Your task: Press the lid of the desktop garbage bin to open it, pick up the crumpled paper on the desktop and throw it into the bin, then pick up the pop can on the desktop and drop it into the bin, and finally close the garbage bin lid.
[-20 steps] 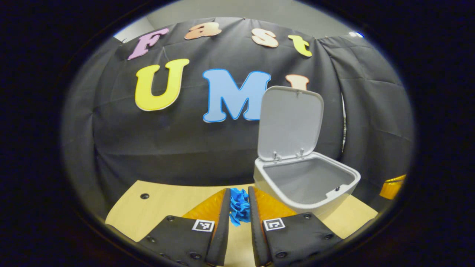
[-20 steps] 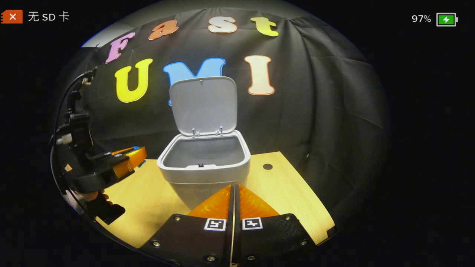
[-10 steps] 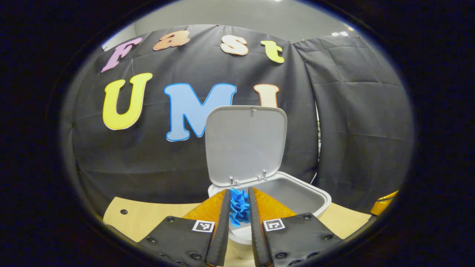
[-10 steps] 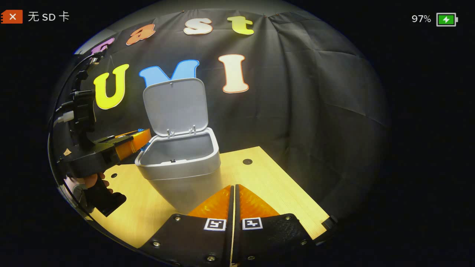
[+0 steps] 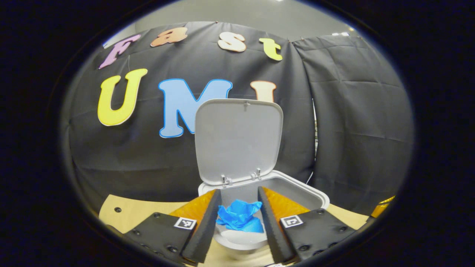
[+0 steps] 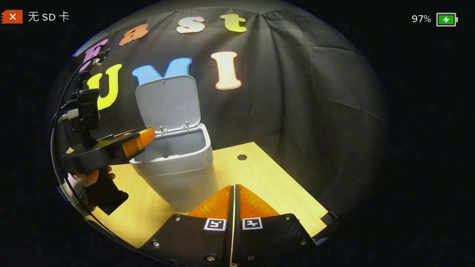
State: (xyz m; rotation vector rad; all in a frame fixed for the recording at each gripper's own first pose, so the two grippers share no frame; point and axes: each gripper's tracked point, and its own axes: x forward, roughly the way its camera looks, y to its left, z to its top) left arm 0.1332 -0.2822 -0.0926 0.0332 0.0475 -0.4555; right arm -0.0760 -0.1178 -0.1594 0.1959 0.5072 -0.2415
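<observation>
- Left gripper (image 5: pixel 237 213): fingers spread wide over the front of the bin, holding nothing.
- Blue crumpled paper (image 5: pixel 239 219) sits between the fingers without touching either, over the bin's mouth.
- Bin (image 5: pixel 297 193) stands on the wooden table (image 5: pixel 126 215), its lid (image 5: pixel 239 139) upright.
- Right gripper (image 6: pixel 233 202): fingers closed together, empty, near the bin (image 6: pixel 178 170); the left gripper (image 6: pixel 139 138) reaches over its rim.

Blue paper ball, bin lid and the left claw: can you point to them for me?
Blue paper ball (image 5: pixel 239 217), left gripper view, on its crumpled middle.
Bin lid (image 6: pixel 167 100), right gripper view, on the middle of its raised inner face.
Left claw (image 5: pixel 238 204), left gripper view, midway between its spread fingertips.
</observation>
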